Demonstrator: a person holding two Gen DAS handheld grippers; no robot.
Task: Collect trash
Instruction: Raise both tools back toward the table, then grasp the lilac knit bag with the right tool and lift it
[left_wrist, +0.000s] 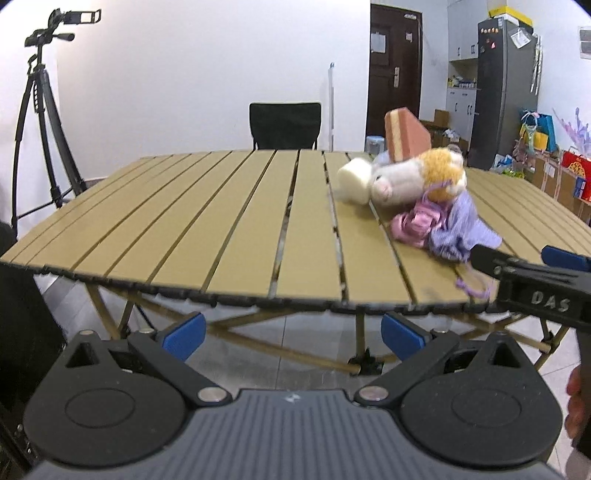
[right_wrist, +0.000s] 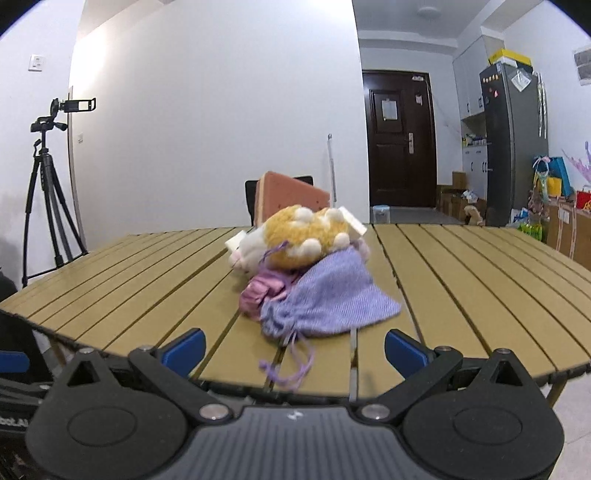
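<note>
A slatted tan folding table (right_wrist: 147, 280) fills both views, and everything on it sits in one heap toward the middle of its width, nearer the right edge in the left wrist view. Biggest in the heap is a pink-and-cream sponge block (right_wrist: 291, 192), tilted and propped at the back. In front of it lies a plush toy (right_wrist: 306, 236) in orange and white, on its side, touching a cream foam piece (left_wrist: 354, 181) at its left. A lilac knitted pouch (right_wrist: 332, 295) spreads toward the near edge, its drawstring (right_wrist: 291, 369) trailing over the slats close to that edge. A crumpled pink cloth (right_wrist: 258, 291) is tucked against the pouch's left side, under the toy. The right gripper (right_wrist: 293, 349) is level with the near edge, its blue-padded fingers spread wide on either side of the drawstring, holding nothing. The left gripper (left_wrist: 291, 334) hangs below and before the near edge, its jaws also wide apart and empty. Beyond the far edge stand a dark chair (left_wrist: 284, 125) and a tripod with a camera (left_wrist: 40, 122).
</note>
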